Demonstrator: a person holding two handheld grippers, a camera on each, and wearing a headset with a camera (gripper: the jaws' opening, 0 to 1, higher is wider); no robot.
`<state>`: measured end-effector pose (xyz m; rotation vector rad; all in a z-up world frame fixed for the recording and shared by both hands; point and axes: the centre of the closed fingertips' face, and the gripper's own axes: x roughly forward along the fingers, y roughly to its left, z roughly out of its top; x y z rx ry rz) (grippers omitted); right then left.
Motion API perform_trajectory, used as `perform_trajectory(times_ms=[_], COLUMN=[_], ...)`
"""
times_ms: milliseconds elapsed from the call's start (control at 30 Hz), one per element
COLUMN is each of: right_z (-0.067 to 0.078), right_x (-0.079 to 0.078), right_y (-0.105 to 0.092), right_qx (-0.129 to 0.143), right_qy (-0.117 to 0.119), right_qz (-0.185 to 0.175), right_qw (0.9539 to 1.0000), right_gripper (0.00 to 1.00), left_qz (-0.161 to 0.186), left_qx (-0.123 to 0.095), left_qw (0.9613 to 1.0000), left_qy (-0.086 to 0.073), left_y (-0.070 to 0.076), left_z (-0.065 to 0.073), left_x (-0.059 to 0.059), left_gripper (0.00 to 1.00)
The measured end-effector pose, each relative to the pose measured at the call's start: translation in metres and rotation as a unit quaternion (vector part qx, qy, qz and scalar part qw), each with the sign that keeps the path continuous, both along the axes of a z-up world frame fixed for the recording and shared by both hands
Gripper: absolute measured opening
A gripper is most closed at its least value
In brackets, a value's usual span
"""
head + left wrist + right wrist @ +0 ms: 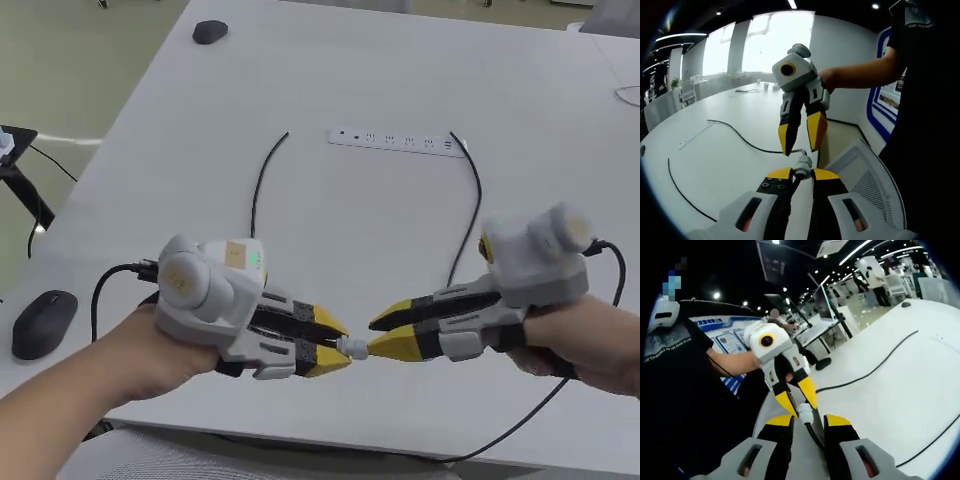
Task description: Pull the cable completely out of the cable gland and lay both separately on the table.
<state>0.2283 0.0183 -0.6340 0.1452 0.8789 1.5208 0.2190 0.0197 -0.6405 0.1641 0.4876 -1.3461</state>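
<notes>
Left claw (338, 351) pinches gland (353, 347) near table (380, 230) edge

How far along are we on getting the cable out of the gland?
Done: left gripper is shut on the cable gland. In hand: right gripper is open around the cable, which is not yet out of the gland. Remaining: clamp, pull it free, lay both down apart.
</notes>
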Motion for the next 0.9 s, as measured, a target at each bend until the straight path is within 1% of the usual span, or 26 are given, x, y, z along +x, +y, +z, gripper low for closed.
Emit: perform_trajectory(times_ms=[33,67,100,167,300,433,500,633,733,900], right_z=[-0.002,-0.003,-0.003,-0.003,-0.002,-0.002,-0.001,-0.002,0.0,-0.002], right_x=[-0.001,-0.004,-0.007,-0.008,-0.011,-0.011,-0.013,-0.014,-0.014,-0.014], right_y=[0.0,0.001,0.001,0.001,0.002,0.003,0.003,0.003,0.005,0.004], right_qx=[-0.005,-0.003,-0.003,0.002,0.016,0.022,0.025,0.024,0.036,0.032], right_qy=[-0.004,-0.001,0.008,0.017,0.041,0.047,0.055,0.061,0.061,0.051], right_qz=[0.003,0.011,0.014,0.012,0.011,0.007,0.011,0.013,0.012,0.016], right_qw=[1.0,0.9999,0.9999,0.9998,0.999,0.9986,0.9981,0.9978,0.9974,0.998], right_gripper=[0.21,0.2,0.19,0.16,0.16,0.15,0.14,0.12,0.09,0.08], left_qz=[0.0,-0.001,-0.001,-0.002,-0.005,-0.005,-0.005,-0.002,-0.002,-0.003], left_qx=[0.0,0.001,0.001,0.003,0.008,0.006,0.007,0.003,0.005,0.007], left_qw=[1.0,1.0,1.0,0.9999,0.9999,0.9999,0.9999,0.9999,0.9999,0.9999], left_qy=[0.0,-0.003,-0.007,-0.009,-0.013,-0.013,-0.014,-0.016,-0.014,-0.011], left_y=[0.0,0.0,-0.001,-0.001,-0.001,-0.002,-0.003,-0.005,-0.005,-0.005], left_z=[0.0,0.001,0.001,0.001,0.001,0.002,0.002,0.005,0.004,0.003], left_x=[0.0,0.001,0.001,0.001,0.002,0.002,0.002,0.004,0.004,0.004], left_gripper=[0.15,0.15,0.15,0.15,0.15,0.15,0.15,0.15,0.15,0.14])
